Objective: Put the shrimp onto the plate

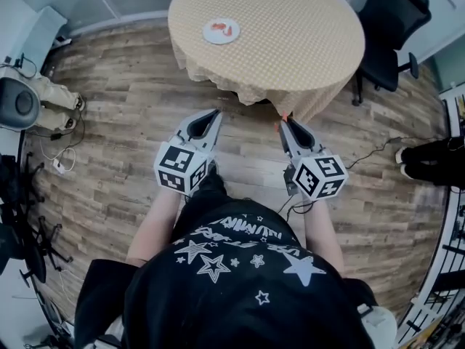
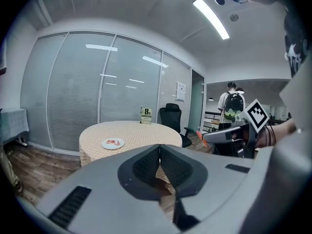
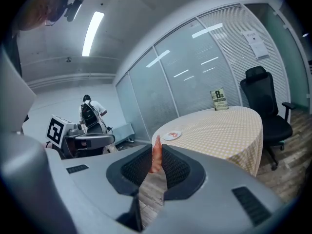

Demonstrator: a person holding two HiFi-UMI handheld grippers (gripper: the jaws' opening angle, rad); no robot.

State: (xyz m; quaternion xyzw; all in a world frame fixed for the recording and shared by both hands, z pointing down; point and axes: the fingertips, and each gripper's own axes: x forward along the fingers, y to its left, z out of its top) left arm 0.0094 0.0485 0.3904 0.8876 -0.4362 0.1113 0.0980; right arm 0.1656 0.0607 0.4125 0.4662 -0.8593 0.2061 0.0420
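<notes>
Pinching mostly hidden shrimp (image 3: 156,157), right tongs (image 3: 157,149); left tongs (image 2: 160,149) closed; plate (image 1: 221,32) distant

Your kit: black short-sleeved T-shirt (image 1: 240,275), white stars and lettering. Your left gripper (image 1: 214,113) and right gripper (image 1: 285,121): grey tapered bodies, black ribbed pads (image 2: 146,167), white cubes (image 1: 180,167) bearing black square markers.

Your left gripper (image 1: 214,113) and right gripper (image 1: 285,119) show matt grey plastic shells with dark, finely ribbed pads (image 3: 178,168). The shrimp (image 3: 156,157) between the right one's pads looks glossy and smooth. Ahead lie a checked woven tablecloth (image 1: 290,35), a smooth white plate (image 1: 209,33), a worn wood-plank floor (image 1: 131,122) and a frosted glass wall (image 2: 73,82).
</notes>
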